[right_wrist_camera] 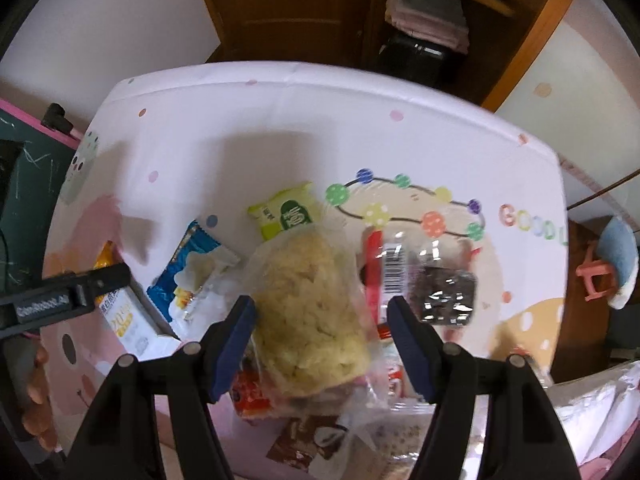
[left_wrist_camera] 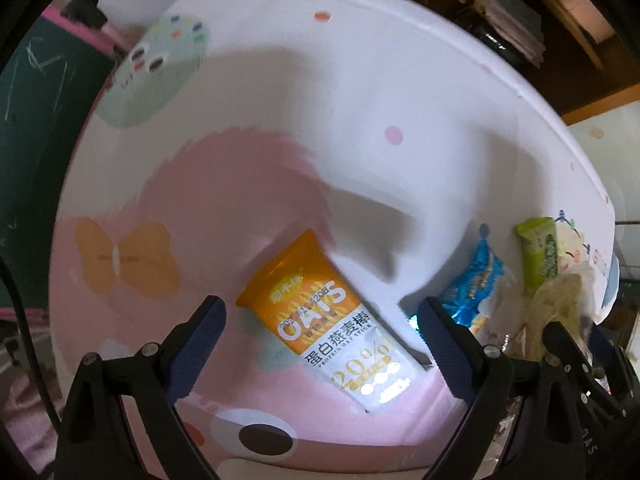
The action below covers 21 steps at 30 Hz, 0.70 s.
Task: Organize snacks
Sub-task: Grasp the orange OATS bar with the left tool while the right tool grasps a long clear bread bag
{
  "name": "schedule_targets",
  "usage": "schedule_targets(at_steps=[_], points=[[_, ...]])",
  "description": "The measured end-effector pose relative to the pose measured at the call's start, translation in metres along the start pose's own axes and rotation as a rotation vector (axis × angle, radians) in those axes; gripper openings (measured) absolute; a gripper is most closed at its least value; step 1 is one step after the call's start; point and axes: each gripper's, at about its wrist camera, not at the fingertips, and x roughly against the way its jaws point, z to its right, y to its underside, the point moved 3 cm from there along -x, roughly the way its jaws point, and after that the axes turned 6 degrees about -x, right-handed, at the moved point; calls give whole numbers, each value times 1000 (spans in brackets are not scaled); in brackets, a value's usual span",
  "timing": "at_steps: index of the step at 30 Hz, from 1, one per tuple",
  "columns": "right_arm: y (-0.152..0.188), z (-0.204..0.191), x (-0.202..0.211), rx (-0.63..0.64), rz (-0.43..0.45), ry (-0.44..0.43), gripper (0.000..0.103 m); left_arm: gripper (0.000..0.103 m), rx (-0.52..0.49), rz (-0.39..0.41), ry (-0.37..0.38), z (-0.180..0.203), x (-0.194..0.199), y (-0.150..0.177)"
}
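An orange and white oat-stick packet (left_wrist_camera: 328,320) lies on the pink patterned table cover (left_wrist_camera: 208,216), between the fingers of my open left gripper (left_wrist_camera: 320,320), which hovers over it. The packet also shows in the right wrist view (right_wrist_camera: 128,316). My right gripper (right_wrist_camera: 320,320) is open above a clear bag of pale yellow puffed snack (right_wrist_camera: 308,308). Beside that bag lie a blue packet (right_wrist_camera: 192,276), a green packet (right_wrist_camera: 288,212) and a clear pack with a dark cake and a barcode (right_wrist_camera: 432,280).
More wrappers (right_wrist_camera: 320,432) are piled at the near table edge. The table's far edge (right_wrist_camera: 320,76) faces a wooden door and shelves (right_wrist_camera: 432,24). A green chalkboard (left_wrist_camera: 36,120) stands at the left. The left gripper's body (right_wrist_camera: 60,300) reaches in from the left.
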Motion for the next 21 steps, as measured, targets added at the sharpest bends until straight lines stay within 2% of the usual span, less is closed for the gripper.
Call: schedule_targets(at_steps=[5, 7, 9, 10, 11, 12, 14, 16, 21], points=[[1, -8, -11, 12, -22, -6, 68, 96, 53, -52, -12, -5, -15, 3], [-1, -9, -16, 19, -30, -2, 68, 92, 57, -52, -28, -4, -15, 5], [0, -11, -19, 26, -36, -9, 61, 82, 42, -41, -50, -1, -12, 8], [1, -12, -20, 27, -40, -20, 45, 77, 39, -33, -55, 1, -10, 9], [2, -14, -21, 25, -50, -41, 36, 64, 33, -18, -65, 2, -6, 10], [3, -13, -20, 18, -57, -46, 34, 50, 25, -6, -67, 4, -2, 12], [4, -12, -18, 10, -49, -47, 33, 41, 6, 6, -53, 6, 2, 14], [5, -9, -13, -4, -31, -44, 33, 39, -13, 18, -39, 6, 5, 16], [8, -2, 12, -37, 23, -65, 33, 38, -89, 105, -59, 12, 27, 24]])
